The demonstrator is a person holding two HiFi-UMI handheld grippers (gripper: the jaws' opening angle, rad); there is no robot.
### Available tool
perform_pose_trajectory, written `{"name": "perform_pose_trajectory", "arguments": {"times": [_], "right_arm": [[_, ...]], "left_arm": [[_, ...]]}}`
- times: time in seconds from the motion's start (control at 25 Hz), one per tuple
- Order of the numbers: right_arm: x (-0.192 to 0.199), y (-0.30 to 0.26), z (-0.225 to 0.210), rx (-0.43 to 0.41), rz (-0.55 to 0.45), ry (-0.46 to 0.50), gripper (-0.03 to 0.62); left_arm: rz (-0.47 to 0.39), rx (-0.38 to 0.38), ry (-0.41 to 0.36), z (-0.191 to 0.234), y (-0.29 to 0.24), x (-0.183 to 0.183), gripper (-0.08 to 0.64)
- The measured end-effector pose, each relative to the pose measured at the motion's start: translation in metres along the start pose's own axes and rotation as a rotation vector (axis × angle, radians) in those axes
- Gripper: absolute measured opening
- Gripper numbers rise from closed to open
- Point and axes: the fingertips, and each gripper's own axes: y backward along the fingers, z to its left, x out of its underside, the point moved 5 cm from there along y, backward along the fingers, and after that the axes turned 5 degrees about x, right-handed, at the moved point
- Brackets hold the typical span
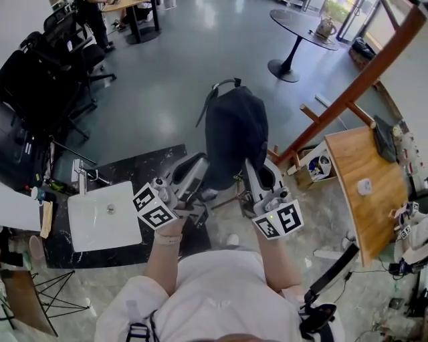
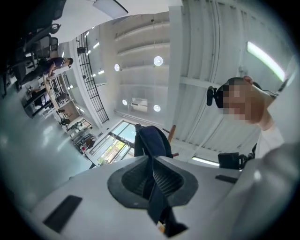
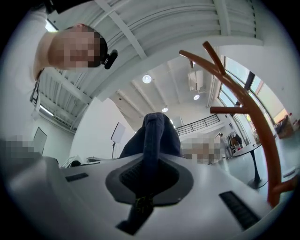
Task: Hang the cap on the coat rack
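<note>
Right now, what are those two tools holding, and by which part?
A dark cap: the left gripper and right gripper each have jaws shut on its near edge, one per side.

White shirt [image 1: 214,300]; grey claws [image 1: 200,165] [image 1: 254,167] with black-white marker cubes [image 1: 155,208] [image 1: 279,220].

The glossy grey floor [image 1: 167,80] carries black office chairs [image 1: 47,73] far left and a round dark table [image 1: 294,20] far right. A wooden table [image 1: 354,160] at right bears a small white object [image 1: 364,187].
</note>
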Motion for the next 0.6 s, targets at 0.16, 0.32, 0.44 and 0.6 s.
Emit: {"name": "perform_pose_trajectory", "arguments": {"times": [0.16, 0.32, 0.44, 0.6], "right_arm": [[-0.028, 0.023, -0.013, 0.073, -0.038, 0.066, 0.034], [-0.058, 0.049, -0.024, 0.152, -0.091, 0.128, 0.034], [-0.077, 0.066, -0.033, 0.210, -0.114, 0.170, 0.034], [-0.093, 0.082, -0.045, 0.269, -0.135, 0.202, 0.034]], "left_arm": [[0.014, 0.097, 0.019, -0.014, -0.032, 0.008, 0.012], [0.030, 0.206, 0.033, -0.035, -0.066, 0.016, 0.012], [0.045, 0.272, 0.049, -0.046, -0.090, 0.022, 0.012], [0.055, 0.334, 0.074, -0.056, -0.116, 0.032, 0.012]]}}
